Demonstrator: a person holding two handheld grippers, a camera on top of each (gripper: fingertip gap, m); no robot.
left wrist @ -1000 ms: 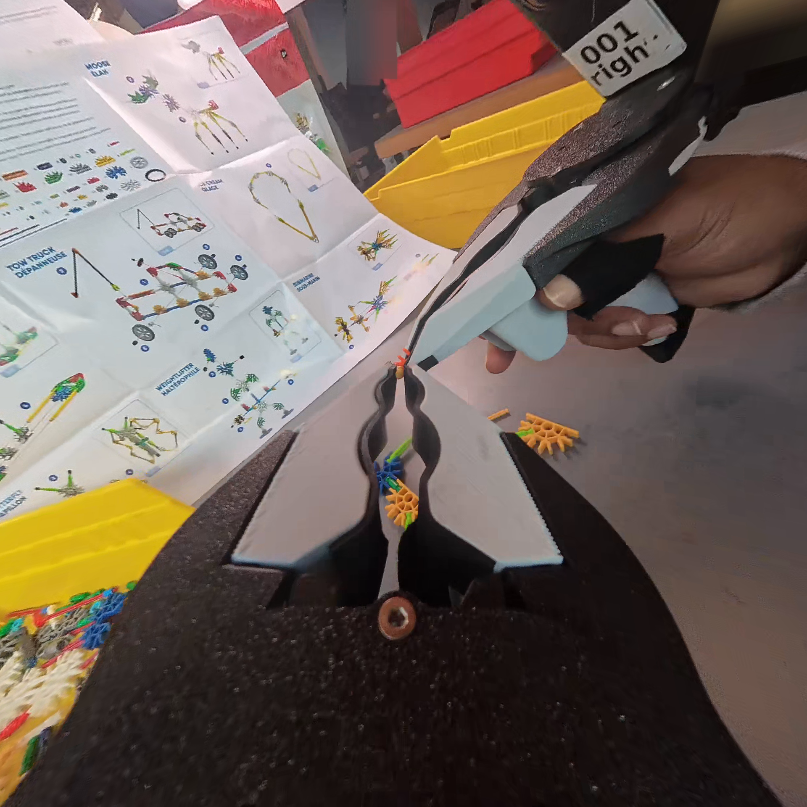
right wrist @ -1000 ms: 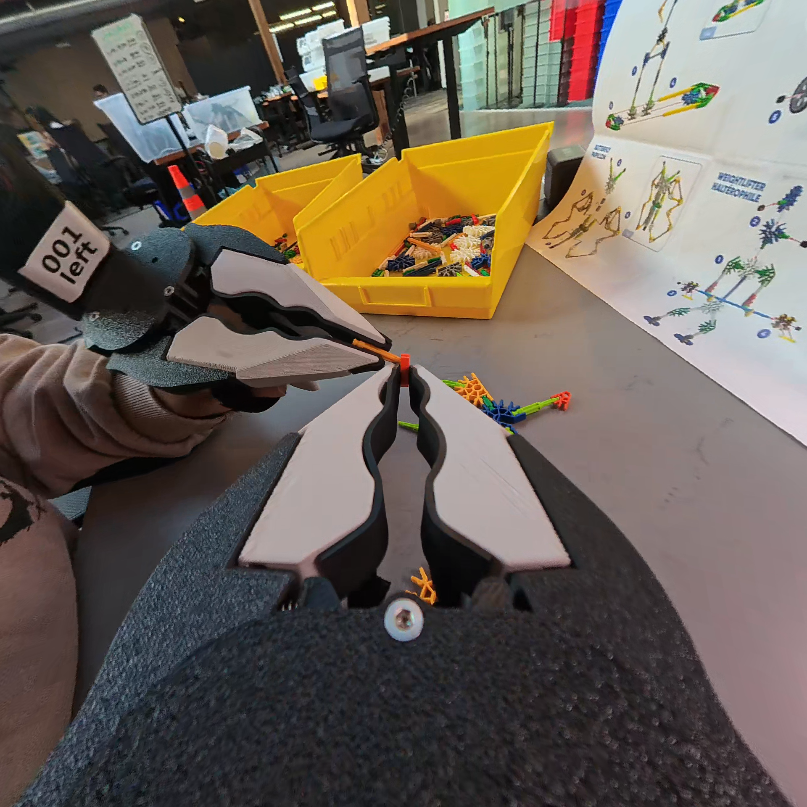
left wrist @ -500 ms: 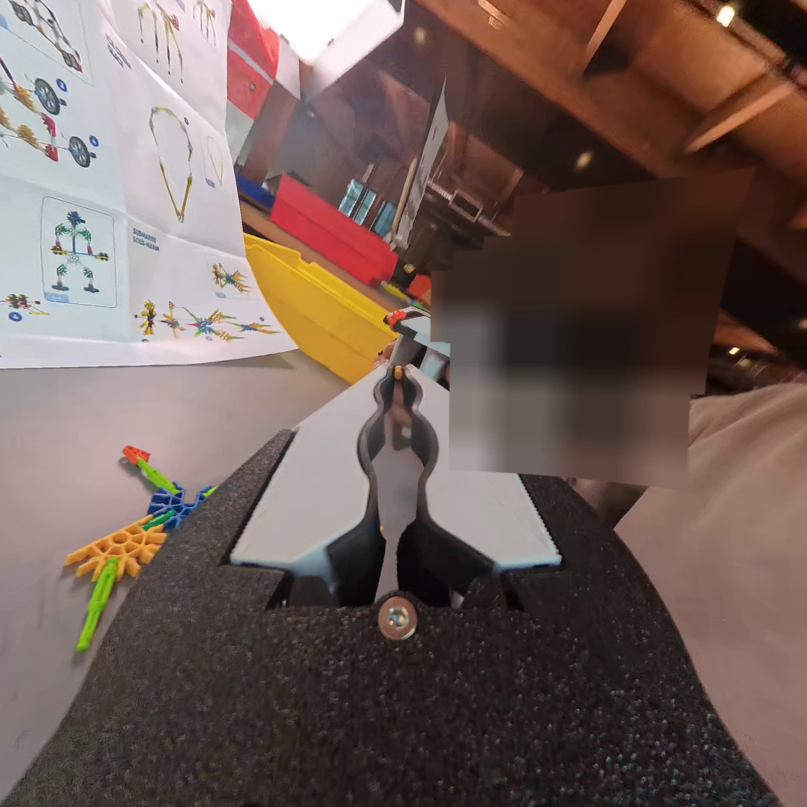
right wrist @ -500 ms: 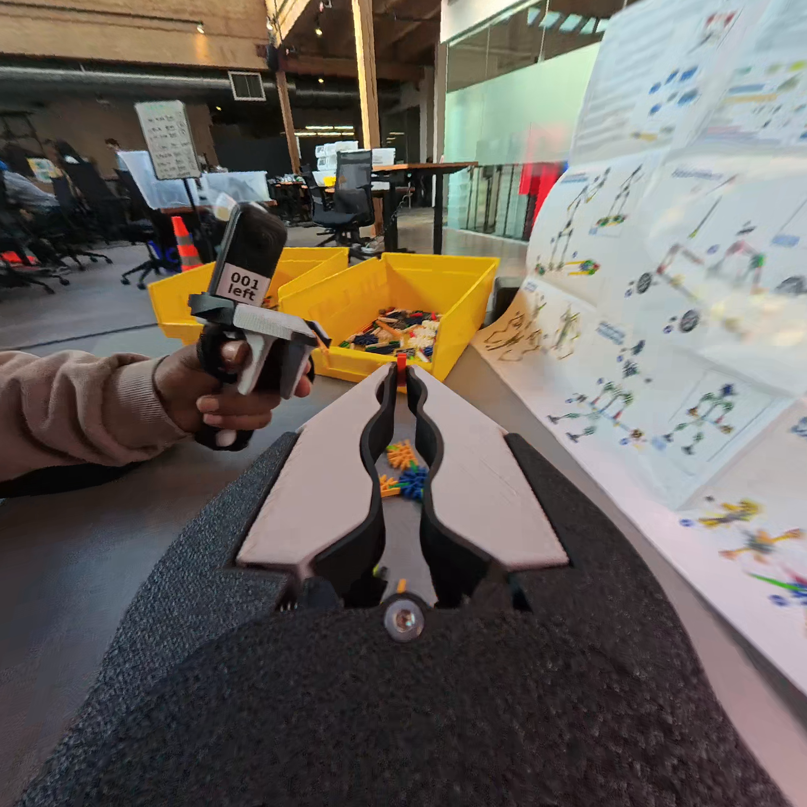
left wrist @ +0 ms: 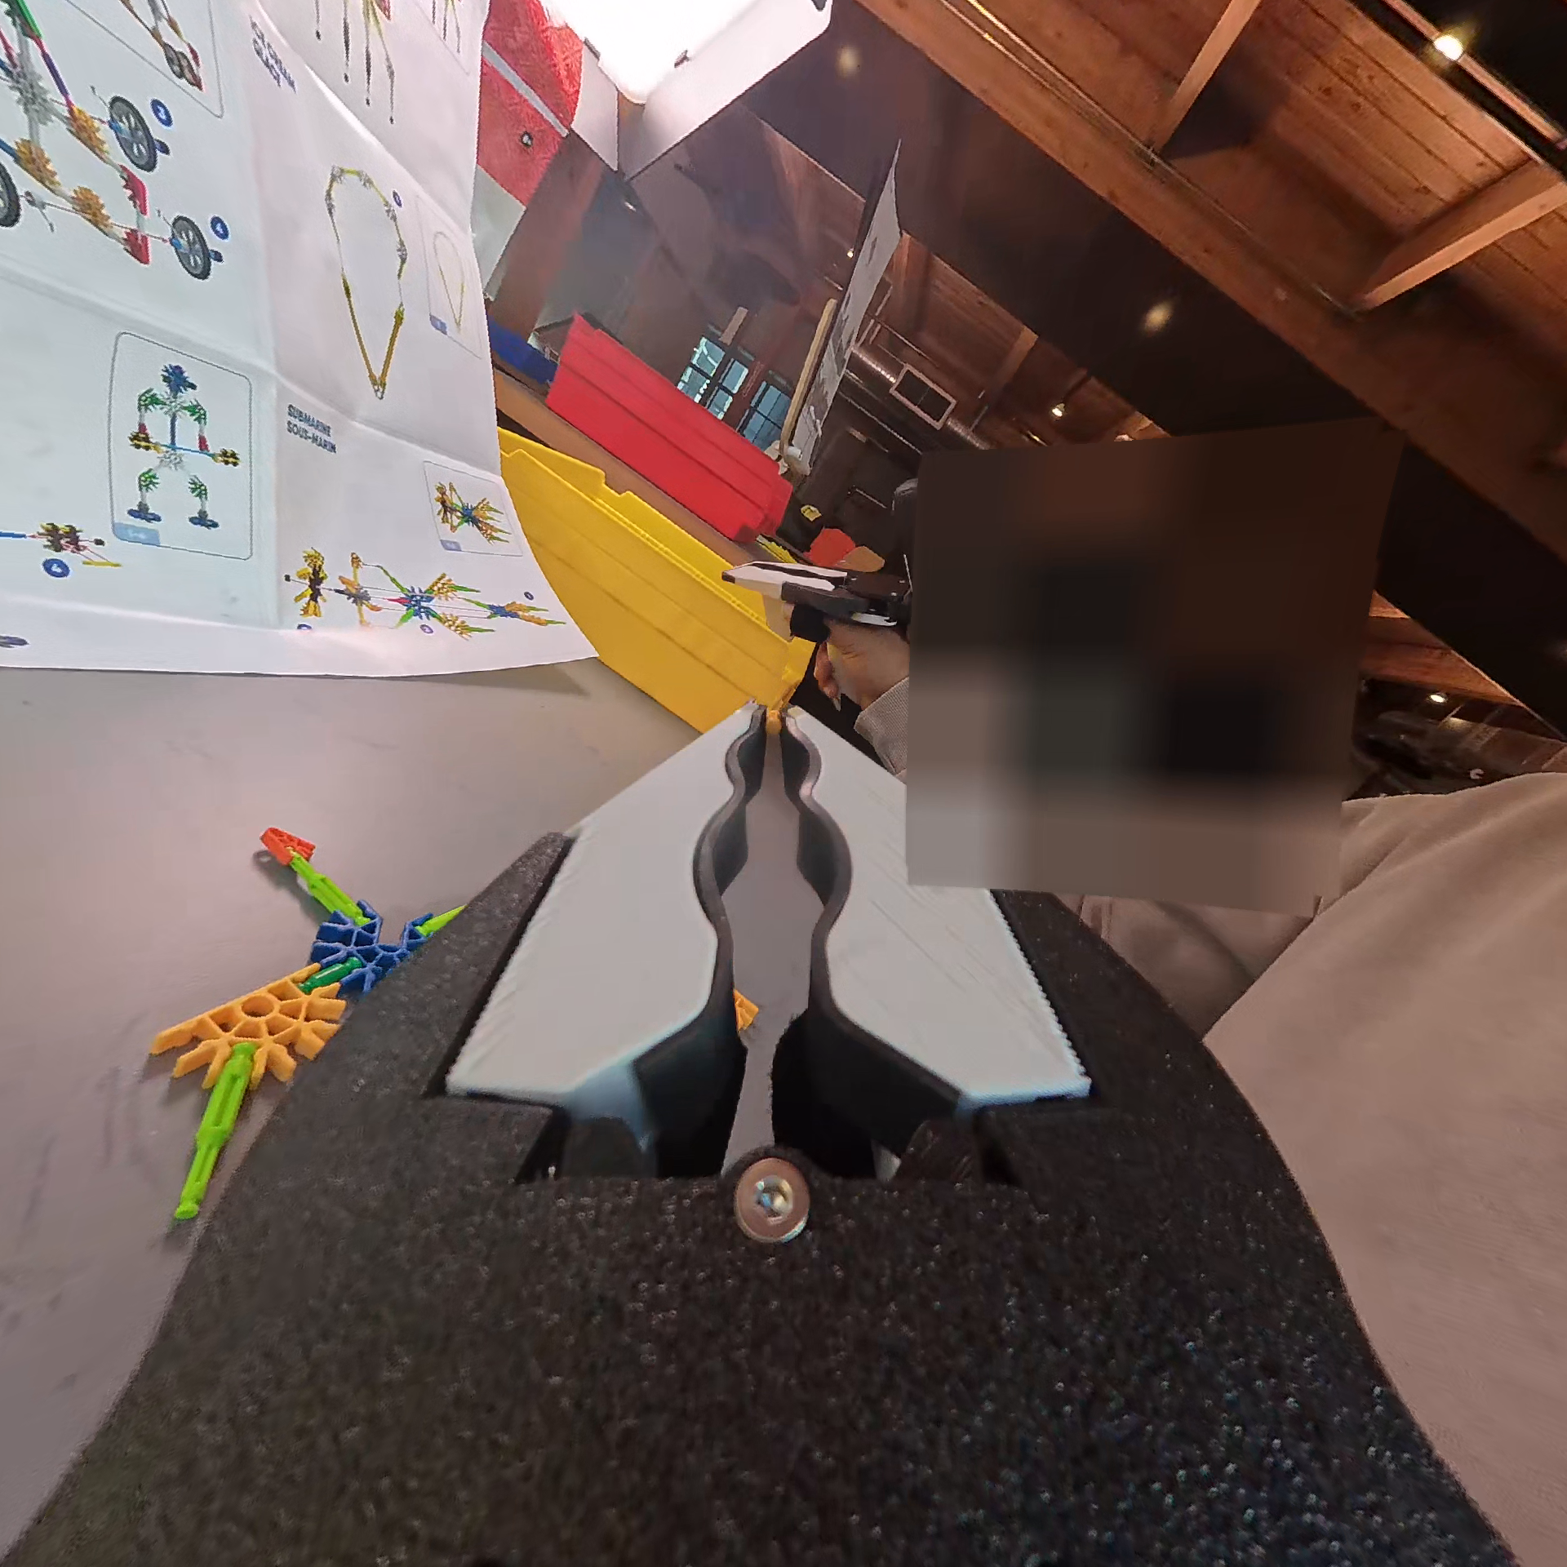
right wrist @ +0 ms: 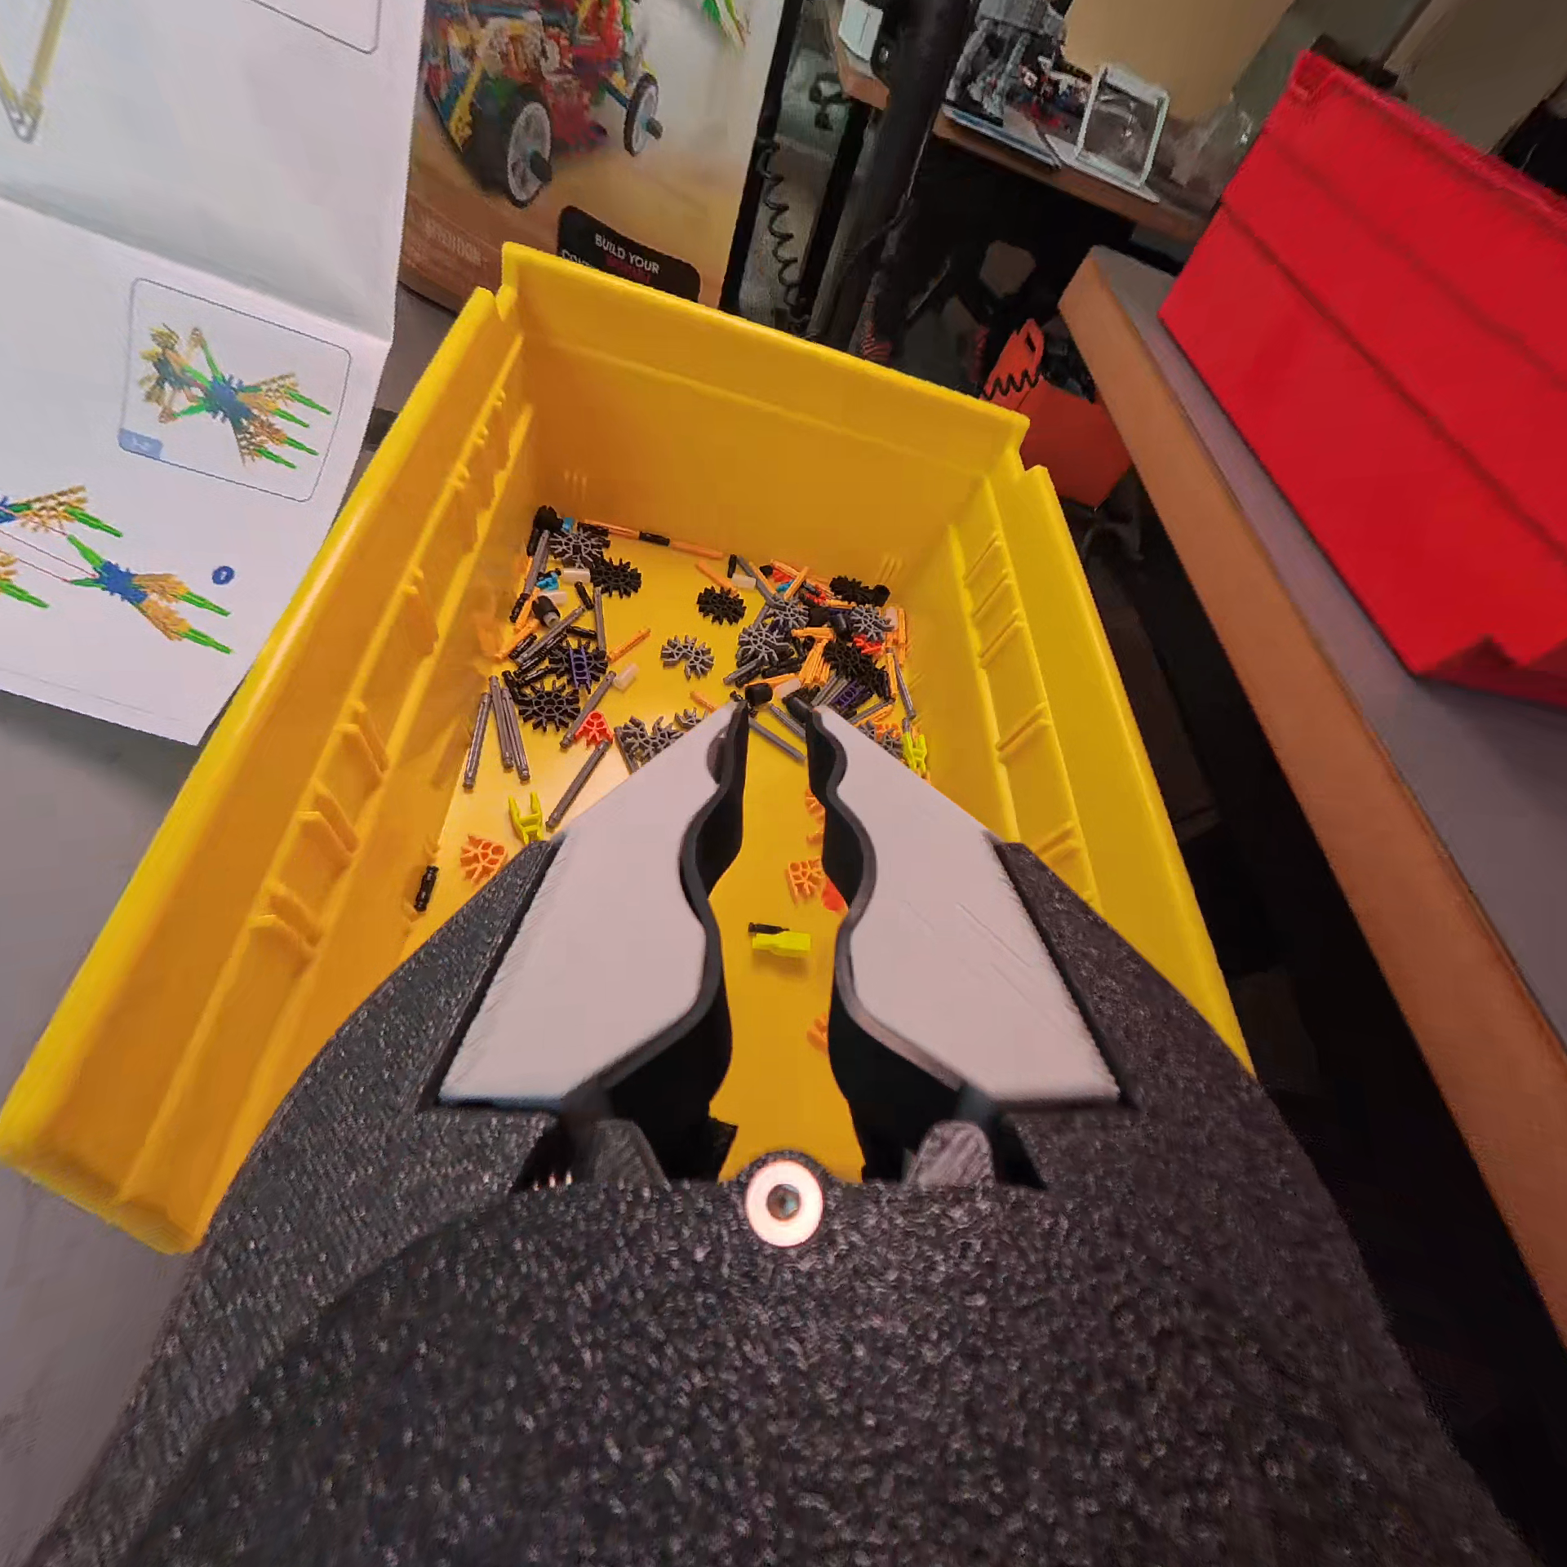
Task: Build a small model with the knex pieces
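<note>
— Right gripper [right wrist: 776, 712] has swung off since a second ago. It was tip to tip with my left gripper [left wrist: 772, 721], and now it is hanging over the yellow bin [right wrist: 339, 763], pointing down into it.

— Is it carrying anything?

— No. Its jaws are standing a little apart with nothing between them, just above the loose parts [right wrist: 721, 627] lying in the bin: grey rods, black and grey wheels, orange bits.

— And the left one?

— That one is pinching a small orange piece [left wrist: 773, 719] at its very tips, jaws pressed together, and I am holding it off the table [left wrist: 127, 805], well short of the bin.

— What is put together so far?

— Only a small cluster [left wrist: 339, 941]: a blue hub and an orange hub joined with green rods, one with a red end. It is lying on the table apart from the bin, below the picture sheet [left wrist: 254, 339], and neither gripper is touching it.
</note>
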